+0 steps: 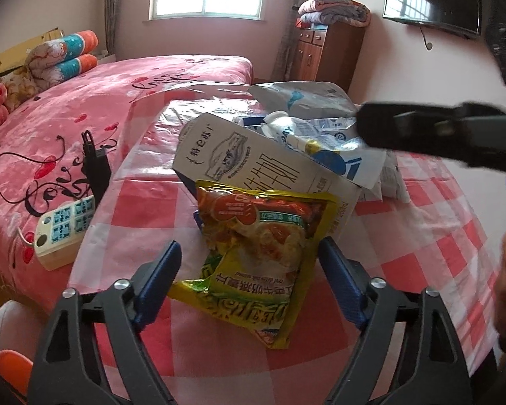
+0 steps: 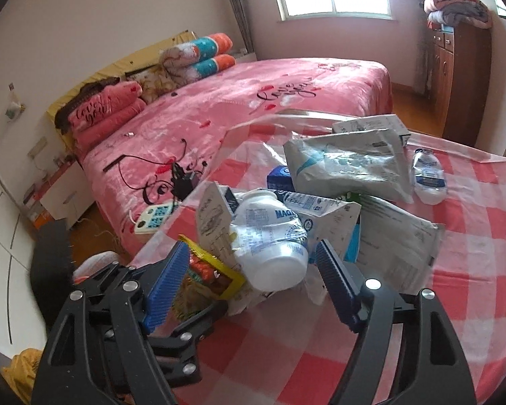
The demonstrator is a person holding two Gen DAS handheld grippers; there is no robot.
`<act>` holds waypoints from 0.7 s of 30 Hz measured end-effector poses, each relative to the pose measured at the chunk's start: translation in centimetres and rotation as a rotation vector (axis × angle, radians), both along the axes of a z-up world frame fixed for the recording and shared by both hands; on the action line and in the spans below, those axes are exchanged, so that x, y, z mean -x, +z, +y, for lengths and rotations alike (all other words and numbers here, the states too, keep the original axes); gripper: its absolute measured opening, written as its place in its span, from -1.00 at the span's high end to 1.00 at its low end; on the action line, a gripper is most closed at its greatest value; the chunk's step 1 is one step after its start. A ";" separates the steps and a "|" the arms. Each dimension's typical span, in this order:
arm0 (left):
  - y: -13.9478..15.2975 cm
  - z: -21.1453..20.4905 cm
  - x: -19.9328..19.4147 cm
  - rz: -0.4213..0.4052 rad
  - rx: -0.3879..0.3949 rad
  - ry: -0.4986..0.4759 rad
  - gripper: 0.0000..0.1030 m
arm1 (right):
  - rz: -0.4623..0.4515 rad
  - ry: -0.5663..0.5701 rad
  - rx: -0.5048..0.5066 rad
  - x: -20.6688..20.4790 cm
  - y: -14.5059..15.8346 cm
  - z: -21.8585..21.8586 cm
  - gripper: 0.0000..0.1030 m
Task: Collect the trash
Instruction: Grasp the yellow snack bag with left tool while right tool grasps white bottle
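A pile of trash lies on a red-and-white checked tablecloth (image 1: 421, 236). In the left wrist view, my left gripper (image 1: 249, 270) is open, its blue pads on either side of a yellow-green noodle packet (image 1: 253, 253). Behind the packet lies a white milk carton (image 1: 253, 158). In the right wrist view, my right gripper (image 2: 253, 273) is open around a white plastic bottle (image 2: 270, 246) lying on its side. The noodle packet (image 2: 209, 270) shows at its left. The right gripper also crosses the left wrist view's upper right (image 1: 438, 131).
Grey mailer bags (image 2: 350, 165), a second crushed bottle (image 2: 428, 175) and a blue box (image 2: 280, 177) lie farther back on the table. A pink bed (image 1: 84, 118) with a power strip (image 1: 64, 233) and a charger (image 1: 96, 165) stands at the left. A wooden cabinet (image 2: 462, 77) is at the back right.
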State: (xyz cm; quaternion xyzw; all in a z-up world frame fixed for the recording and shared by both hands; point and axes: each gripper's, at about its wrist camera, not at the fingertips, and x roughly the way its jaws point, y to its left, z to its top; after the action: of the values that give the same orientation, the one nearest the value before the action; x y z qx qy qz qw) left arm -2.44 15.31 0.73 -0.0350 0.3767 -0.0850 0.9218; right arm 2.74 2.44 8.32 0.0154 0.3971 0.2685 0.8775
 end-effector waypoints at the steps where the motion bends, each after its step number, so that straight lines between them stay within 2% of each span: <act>1: 0.0 0.0 -0.1 0.002 0.006 -0.003 -0.50 | 0.010 0.003 0.001 -0.4 -0.3 0.2 -0.49; 7: -0.3 0.3 -0.2 0.013 0.049 0.010 -0.22 | 0.032 0.029 0.019 -1.9 -2.1 1.3 -0.45; 8: -0.3 0.5 -0.3 0.017 0.059 0.018 -0.19 | 0.035 0.031 0.018 -2.0 -2.3 1.4 -0.39; 10: -0.4 0.8 -0.3 0.021 0.078 0.032 -0.11 | 0.032 0.031 0.023 -2.2 -2.8 1.4 -0.10; 13: -0.5 1.3 -0.3 0.027 0.102 0.049 -0.05 | 0.028 0.030 0.024 -2.6 -3.6 1.2 0.12; 17: -0.6 1.5 -0.1 0.028 0.107 0.062 0.02 | 0.013 0.033 0.008 -2.3 -3.8 0.6 0.20; 21: -0.6 1.7 0.0 0.032 0.120 0.077 0.06 | -0.018 0.032 0.014 -1.7 -3.7 0.4 0.20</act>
State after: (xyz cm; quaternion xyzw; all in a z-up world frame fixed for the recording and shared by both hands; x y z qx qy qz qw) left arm -2.49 16.97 0.14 -0.1061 0.3839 -0.0712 0.9145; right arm 4.46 2.80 4.59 0.0007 0.3912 0.2799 0.8767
